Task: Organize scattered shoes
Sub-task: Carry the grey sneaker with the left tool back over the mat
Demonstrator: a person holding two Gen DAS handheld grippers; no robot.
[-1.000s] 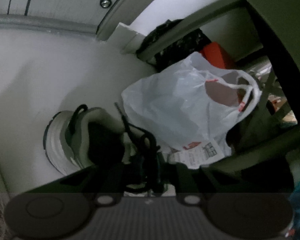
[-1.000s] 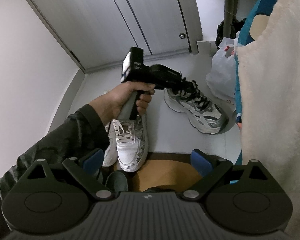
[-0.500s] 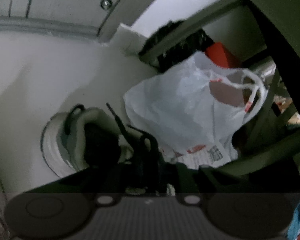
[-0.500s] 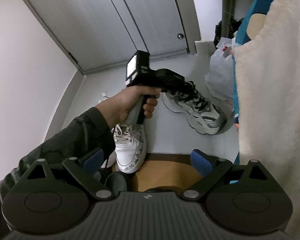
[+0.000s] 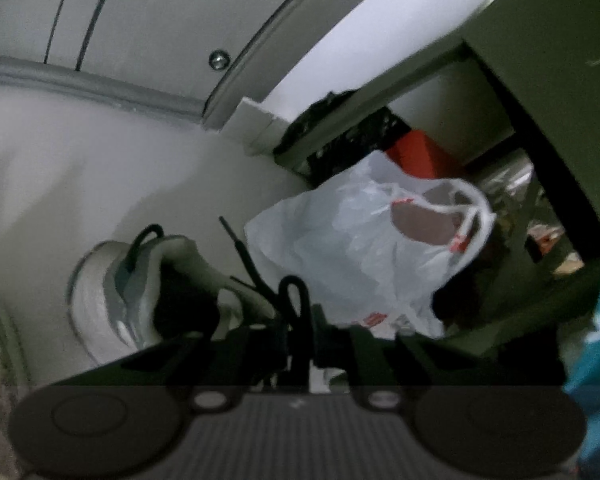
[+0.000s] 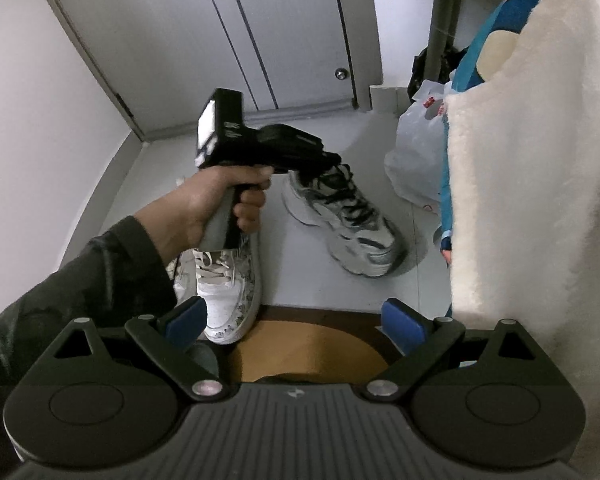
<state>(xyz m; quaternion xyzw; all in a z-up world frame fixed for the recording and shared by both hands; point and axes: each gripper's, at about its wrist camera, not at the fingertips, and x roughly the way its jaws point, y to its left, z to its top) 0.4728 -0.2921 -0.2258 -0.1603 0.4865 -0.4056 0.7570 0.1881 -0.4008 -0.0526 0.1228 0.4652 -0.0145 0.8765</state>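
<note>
Shoes lie unsorted on the grey floor point(image 6: 332, 288): our left gripper point(image 6: 328, 162) has its fingers clamped on the collar of the chunky grey-and-white black-laced sneaker point(image 6: 348, 220), the white floral-patterned sneaker point(image 6: 224, 296) waits, and our right gripper point(image 6: 296, 316) hangs with fingers apart, holding nothing.

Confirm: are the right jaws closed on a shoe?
No, the right gripper stands wide open and empty above the mat.
</note>
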